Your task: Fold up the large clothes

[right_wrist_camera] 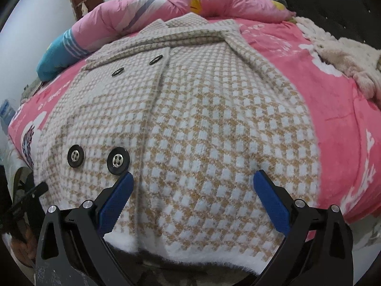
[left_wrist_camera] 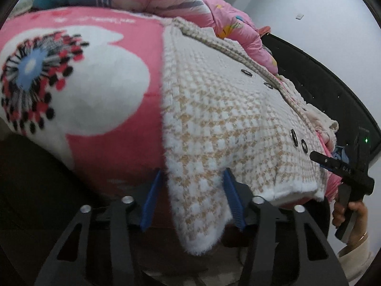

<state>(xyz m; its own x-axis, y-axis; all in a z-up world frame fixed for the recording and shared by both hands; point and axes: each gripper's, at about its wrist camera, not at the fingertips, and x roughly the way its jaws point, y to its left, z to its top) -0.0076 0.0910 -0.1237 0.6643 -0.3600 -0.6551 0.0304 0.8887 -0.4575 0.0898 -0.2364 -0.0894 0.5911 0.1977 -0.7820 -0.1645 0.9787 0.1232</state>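
1. Nearest to the left wrist camera are the blue fingers (left_wrist_camera: 157,190) of the left gripper (left_wrist_camera: 193,196). They stand at a middle width, and a corner flap of the fluffy white-and-tan checked knit coat (left_wrist_camera: 226,119) hangs between them; I cannot tell if the pads already press it.
2. The coat lies flat on the bed, on the pink fleece bedsheet with white heart shapes (left_wrist_camera: 100,95). Its collar is far beyond the fingertips, and its hem is at the fingers, over the edge of the bed.
3. In the right wrist view the right gripper (right_wrist_camera: 193,186) has its blue fingers wide apart, with nothing held. The hem part of the coat lies between and under them. Two black round buttons (right_wrist_camera: 117,160) are just beside the left finger.
4. For a good step, I think the left fingers should close on the whole thickness of the corner, not only on the fluffy pile. The right fingers should take the hem at the other side, so that both corners lift together and the fold stays straight.
5. Both grippers point downward at a slant toward the bed. The left one is at the side edge of the coat. The person's hand (left_wrist_camera: 352,214) on the right gripper's handle is visible at the far right of the left view.
6. A crumpled pink printed quilt (right_wrist_camera: 166,4) lies beyond the collar and does not touch the fingers.
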